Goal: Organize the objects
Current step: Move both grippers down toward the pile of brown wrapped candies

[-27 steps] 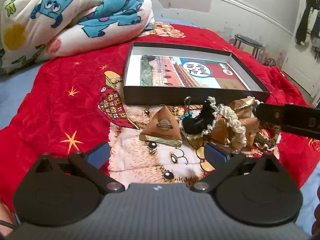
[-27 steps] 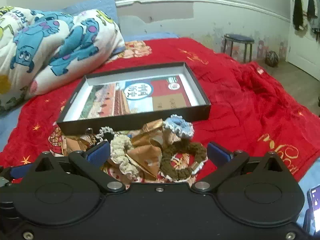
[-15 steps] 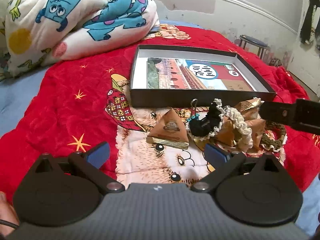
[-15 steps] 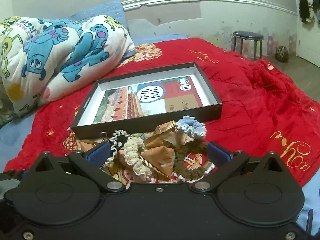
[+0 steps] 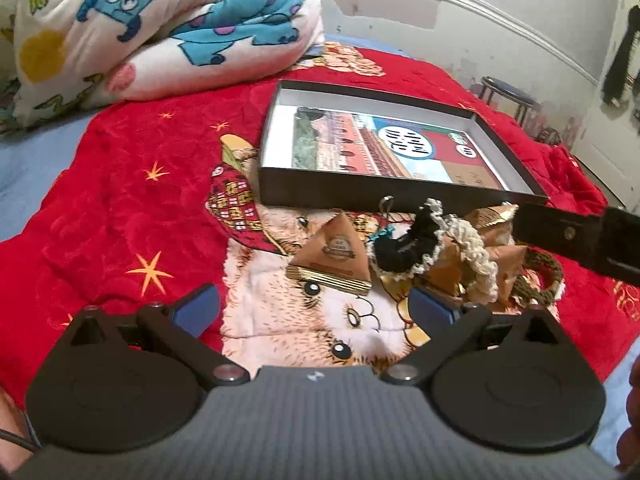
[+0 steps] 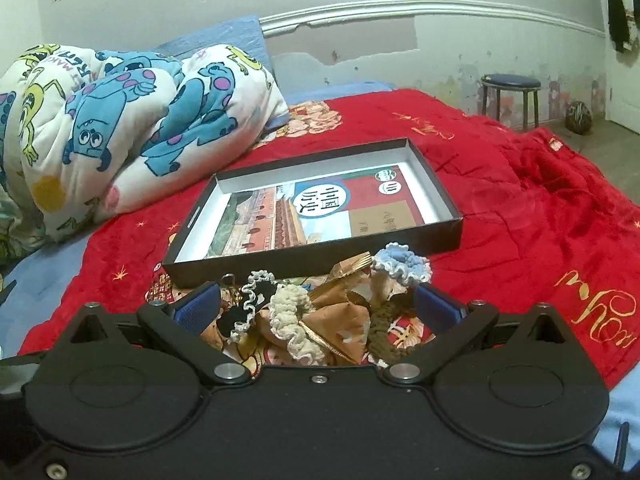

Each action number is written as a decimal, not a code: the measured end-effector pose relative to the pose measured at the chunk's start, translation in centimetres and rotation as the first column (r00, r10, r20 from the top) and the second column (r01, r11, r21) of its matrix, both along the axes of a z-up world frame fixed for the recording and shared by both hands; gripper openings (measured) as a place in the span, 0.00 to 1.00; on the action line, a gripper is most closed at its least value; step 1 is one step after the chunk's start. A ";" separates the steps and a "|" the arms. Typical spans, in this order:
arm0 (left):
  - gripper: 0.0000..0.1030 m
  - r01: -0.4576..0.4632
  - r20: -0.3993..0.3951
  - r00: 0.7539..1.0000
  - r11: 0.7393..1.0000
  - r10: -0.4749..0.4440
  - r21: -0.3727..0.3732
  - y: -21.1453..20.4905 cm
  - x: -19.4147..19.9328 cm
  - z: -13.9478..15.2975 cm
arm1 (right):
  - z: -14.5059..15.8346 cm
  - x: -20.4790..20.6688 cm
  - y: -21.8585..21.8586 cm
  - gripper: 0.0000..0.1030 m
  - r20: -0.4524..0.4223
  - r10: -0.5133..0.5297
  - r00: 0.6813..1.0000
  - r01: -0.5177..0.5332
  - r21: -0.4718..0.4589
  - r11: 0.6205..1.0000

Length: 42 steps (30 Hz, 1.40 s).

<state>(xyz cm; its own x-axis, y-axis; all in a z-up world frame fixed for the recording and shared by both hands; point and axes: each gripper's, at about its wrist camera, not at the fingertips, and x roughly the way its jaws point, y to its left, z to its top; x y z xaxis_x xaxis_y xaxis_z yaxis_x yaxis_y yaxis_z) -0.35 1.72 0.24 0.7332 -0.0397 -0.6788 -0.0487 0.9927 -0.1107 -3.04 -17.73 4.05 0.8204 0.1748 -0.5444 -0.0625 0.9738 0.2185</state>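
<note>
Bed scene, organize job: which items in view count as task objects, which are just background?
Task things:
- shallow black cardboard box
- tan pyramid-shaped paper packet
- black crocheted scrunchie with white edging
- cream crocheted scrunchie
- brown crocheted scrunchie
- pale blue crocheted scrunchie

Lying about:
- cartoon-monster print duvet
- red plush blanket
- round blue-topped stool

A plush red blanket with gold stars and a cartoon animal print (image 5: 120,208) fills the middle of the frame. A rolled white quilt with blue cartoon monsters (image 6: 132,120) sits upper left. A small round dark-topped metal stool (image 6: 510,94) stands upper right, by the peeling wall.
</note>
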 end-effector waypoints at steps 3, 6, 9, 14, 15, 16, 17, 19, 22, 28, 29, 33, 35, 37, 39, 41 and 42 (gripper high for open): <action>1.00 -0.021 -0.003 1.000 1.000 0.021 0.011 0.2 0.1 0.0 | -0.2 0.0 -0.2 1.00 -0.007 -0.002 1.000 0.002 0.034 0.999; 1.00 -0.004 -0.001 1.000 1.000 0.004 0.024 0.1 0.1 0.0 | -0.3 0.0 -0.6 1.00 -0.006 0.023 1.000 -0.022 0.092 0.995; 1.00 0.024 0.010 1.000 0.998 -0.025 0.050 -0.3 -0.1 0.1 | -0.5 0.0 -0.9 1.00 -0.012 0.015 1.000 -0.014 0.129 0.992; 1.00 -0.001 0.024 1.000 0.998 0.000 0.058 -0.3 -0.1 0.3 | -0.6 0.0 -1.1 1.00 -0.005 -0.005 1.000 0.005 0.132 0.991; 1.00 -0.016 0.025 1.000 0.998 0.015 0.061 -0.2 -0.1 0.3 | -0.6 0.0 -1.1 1.00 -0.003 -0.004 1.000 0.004 0.127 0.992; 1.00 -0.029 0.023 0.999 0.997 0.027 0.070 -0.2 -0.1 0.2 | -0.6 0.0 -1.0 1.00 -0.003 -0.001 1.000 0.002 0.123 0.992; 1.00 -0.036 0.021 0.999 0.996 0.034 0.087 -0.3 0.0 0.2 | -0.5 0.0 -0.9 1.00 -0.002 0.000 1.000 0.000 0.119 0.993; 1.00 -0.045 0.010 0.999 0.987 0.044 0.153 -0.7 0.0 -0.1 | -0.6 0.0 -0.7 1.00 0.000 0.002 1.000 -0.002 0.105 0.994; 1.00 -0.102 0.020 0.995 0.964 0.101 0.247 -1.4 -0.2 -0.3 | -0.7 0.0 -0.4 1.00 0.002 -0.005 1.000 0.005 0.077 0.997; 1.00 -0.076 -0.001 0.997 0.980 0.077 0.183 -0.8 -0.1 0.0 | -0.8 0.1 -0.3 1.00 -0.003 -0.048 0.999 0.048 0.009 0.999; 1.00 -0.094 -0.022 0.995 0.978 0.099 0.184 -0.7 0.1 0.0 | -0.9 0.2 -0.2 1.00 -0.002 -0.054 0.999 0.054 -0.016 0.998; 1.00 -0.093 -0.045 0.994 0.982 0.102 0.164 -0.3 0.1 -0.2 | -1.0 0.5 0.0 0.94 -0.013 -0.059 0.998 0.058 -0.071 0.996; 1.00 -0.082 -0.039 0.995 0.985 0.089 0.151 -0.4 0.0 -0.1 | -1.2 0.7 0.3 0.90 -0.037 -0.039 0.999 0.036 -0.078 0.996; 1.00 -0.064 -0.028 0.997 0.986 0.069 0.153 -0.6 0.0 0.0 | -1.4 0.9 0.6 0.87 -0.056 -0.017 0.998 0.013 -0.072 0.997; 1.00 -0.046 -0.024 0.998 0.988 0.050 0.146 -0.7 -0.1 0.1 | -1.4 0.9 0.7 0.84 -0.061 -0.008 0.998 0.004 -0.054 0.999; 0.97 -0.033 -0.028 0.999 0.991 0.036 0.127 -0.6 0.0 0.1 | -1.4 0.9 0.6 0.83 -0.054 -0.003 0.999 0.001 -0.029 1.000; 0.96 -0.026 -0.027 0.999 0.993 0.029 0.117 -0.6 0.0 0.1 | -1.4 0.9 0.5 0.81 -0.050 -0.002 0.999 0.002 -0.011 1.000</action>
<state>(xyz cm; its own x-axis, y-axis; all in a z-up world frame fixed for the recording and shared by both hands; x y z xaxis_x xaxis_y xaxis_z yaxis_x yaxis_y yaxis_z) -0.33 1.11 0.37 0.7133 0.0609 -0.6982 -0.0775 0.9970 0.0078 -2.14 -17.26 2.68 0.7923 0.1673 -0.5868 -0.0499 0.9762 0.2110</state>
